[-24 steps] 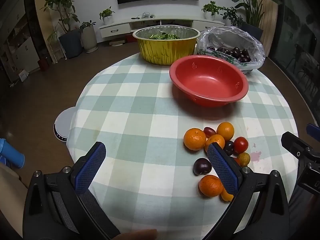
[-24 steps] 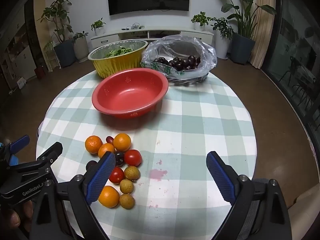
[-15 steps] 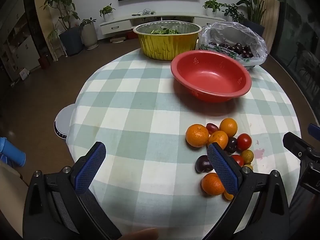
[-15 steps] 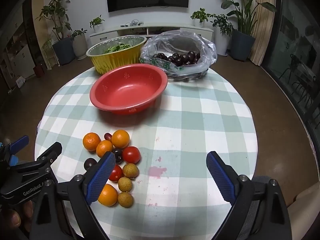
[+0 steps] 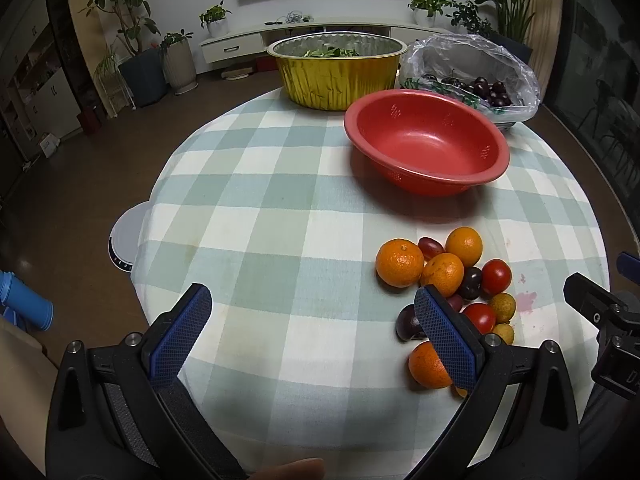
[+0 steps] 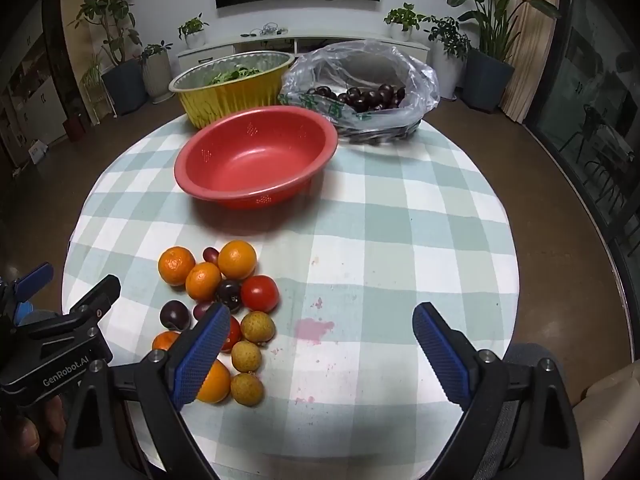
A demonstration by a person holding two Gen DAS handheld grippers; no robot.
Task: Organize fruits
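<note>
A heap of fruit lies on the checked tablecloth: tangerines (image 6: 176,265), a red tomato (image 6: 259,293), dark plums (image 6: 174,314) and small tan longans (image 6: 257,327). In the left wrist view the same heap shows at the right, with a tangerine (image 5: 399,262) nearest. An empty red bowl (image 6: 256,156) stands behind the heap; it also shows in the left wrist view (image 5: 426,147). My left gripper (image 5: 312,332) is open and empty, left of the heap. My right gripper (image 6: 320,350) is open and empty, its left finger (image 6: 198,354) over the heap's near edge.
A gold foil pan of greens (image 6: 232,86) and a clear bag of dark cherries (image 6: 360,92) stand at the table's far side. A pink stain (image 6: 314,326) marks the cloth. A white round device (image 5: 124,236) sits on the floor left of the table.
Both grippers have moved forward and a little lower toward the table; the fruit heap and bowl appear larger and closer. Nothing was picked up.
</note>
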